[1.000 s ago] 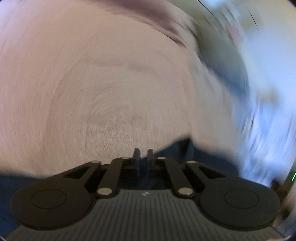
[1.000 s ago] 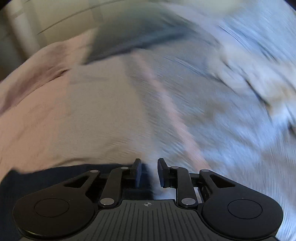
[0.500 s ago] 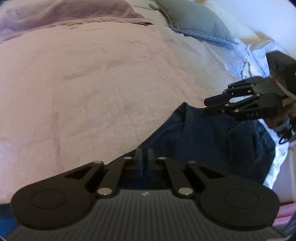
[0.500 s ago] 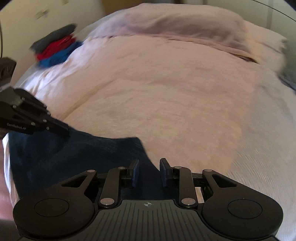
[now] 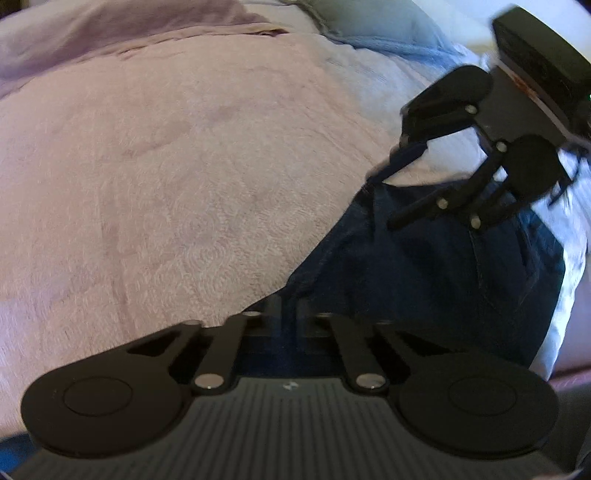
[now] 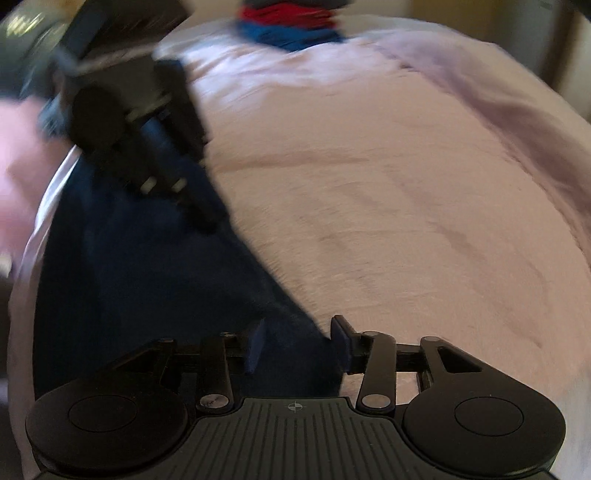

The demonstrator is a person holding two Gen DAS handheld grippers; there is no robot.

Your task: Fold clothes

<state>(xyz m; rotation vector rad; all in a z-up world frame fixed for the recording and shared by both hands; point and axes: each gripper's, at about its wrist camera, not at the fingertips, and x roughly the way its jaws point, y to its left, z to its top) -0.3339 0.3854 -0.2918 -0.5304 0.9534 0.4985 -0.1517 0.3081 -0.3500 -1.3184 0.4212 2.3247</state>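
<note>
Dark blue jeans point(image 5: 436, 273) lie on a pink blanket point(image 5: 184, 177) near the bed's edge. My left gripper point(image 5: 290, 314) is shut on a fold of the jeans, with denim pinched between its fingers. My right gripper point(image 6: 299, 343) is open, with the jeans' edge point(image 6: 155, 280) lying between its spread fingers. In the left wrist view the right gripper point(image 5: 397, 184) hangs over the far end of the jeans with its jaws apart. In the right wrist view the left gripper point(image 6: 199, 218) is blurred at the jeans' other end.
A grey-blue pillow point(image 5: 373, 26) and a mauve blanket roll point(image 5: 110, 33) lie at the head of the bed. A pile of red and blue clothes point(image 6: 295, 26) sits at the far side. A white sheet point(image 5: 565, 295) hangs at the bed's edge.
Both grippers have swung round and come closer together over the jeans. My right gripper's jaws have spread wider. My left gripper stays shut on the denim.
</note>
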